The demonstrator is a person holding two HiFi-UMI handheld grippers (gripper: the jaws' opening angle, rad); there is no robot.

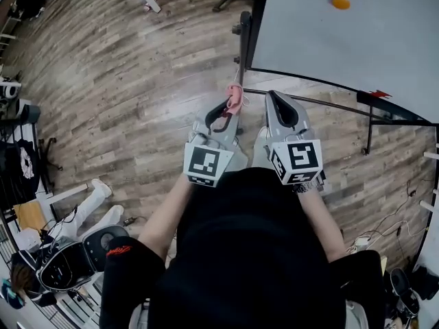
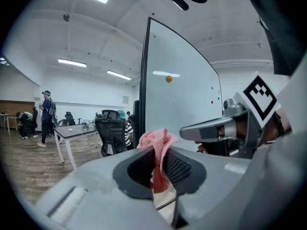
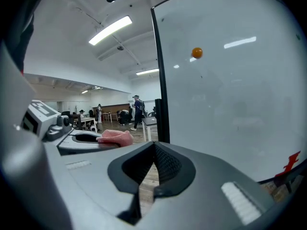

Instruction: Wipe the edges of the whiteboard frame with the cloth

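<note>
Abreast, pointing forward: left gripper (image 1: 232, 105) pinching cloth (image 1: 235, 97); right gripper (image 1: 272, 96) closed, empty.

Soft knitted cloth (image 2: 159, 143), glossy whiteboard (image 3: 230, 109)

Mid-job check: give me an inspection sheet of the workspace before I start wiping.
Surface: whiteboard bare except an orange magnet.
Job's things: pink cloth held near the black frame, by its left edge.
Clutter: nothing seen.
Grippers: left hand-held gripper shut on the cloth; right hand-held gripper shut, empty.
Cables: loose leads on the floor at right.
Surroundings: wood floor, office chair, people at desks far off.
</note>
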